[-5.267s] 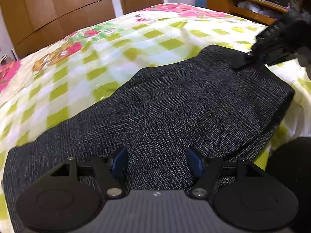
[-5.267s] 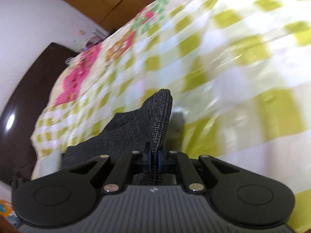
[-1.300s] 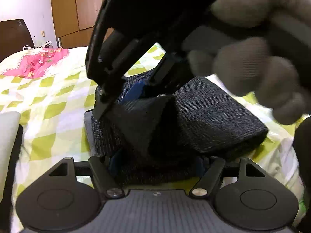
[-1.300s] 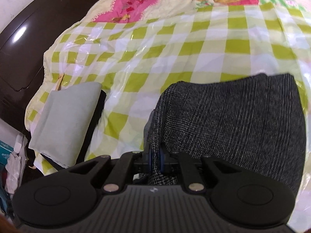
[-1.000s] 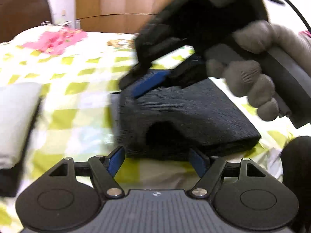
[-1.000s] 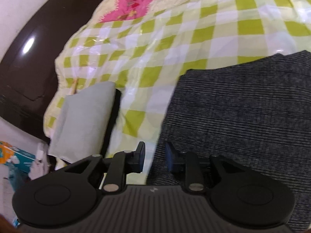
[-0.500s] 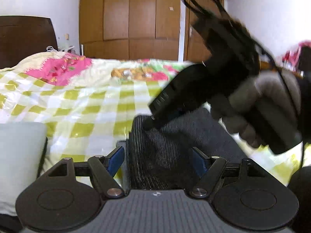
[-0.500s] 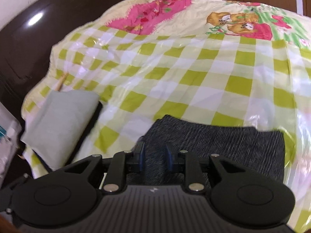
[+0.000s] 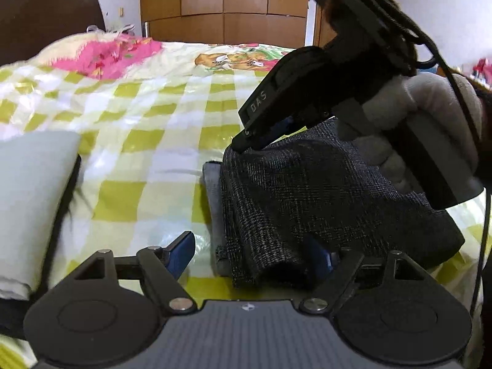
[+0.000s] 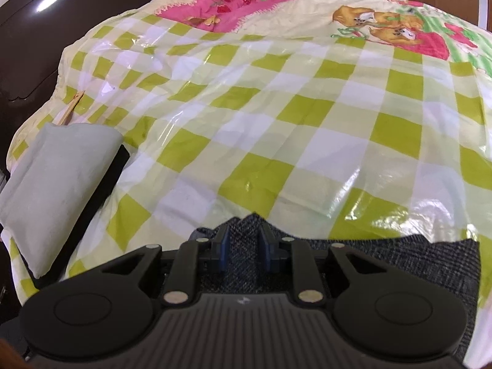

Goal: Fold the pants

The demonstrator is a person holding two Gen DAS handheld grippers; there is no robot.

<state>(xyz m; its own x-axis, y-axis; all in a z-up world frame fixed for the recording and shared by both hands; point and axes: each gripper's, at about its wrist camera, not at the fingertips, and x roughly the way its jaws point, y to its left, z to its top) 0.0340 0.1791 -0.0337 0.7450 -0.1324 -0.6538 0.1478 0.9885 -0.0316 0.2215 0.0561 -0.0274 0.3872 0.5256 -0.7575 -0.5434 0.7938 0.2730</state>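
The dark grey checked pants (image 9: 323, 196) lie folded into a thick bundle on the green-and-white checked bed cover (image 9: 147, 117). My left gripper (image 9: 252, 253) is open at the bundle's near edge, and the near corner of the cloth lies between its fingers. My right gripper (image 9: 250, 141) shows in the left wrist view at the bundle's far left corner, held by a gloved hand (image 9: 421, 123). In the right wrist view that gripper (image 10: 245, 247) has its jaws partly apart with a peak of the pants (image 10: 399, 255) between them.
A pale folded cushion on a dark base (image 10: 58, 190) lies at the bed's left edge, also seen in the left wrist view (image 9: 27, 196). A dark headboard (image 10: 37, 30) stands behind it. Wooden wardrobes (image 9: 224, 6) fill the far wall.
My right gripper let go of the pants' corner, then came back over the bundle's far left corner with cloth between its jaws. My left gripper stayed open and moved in on the near edge.
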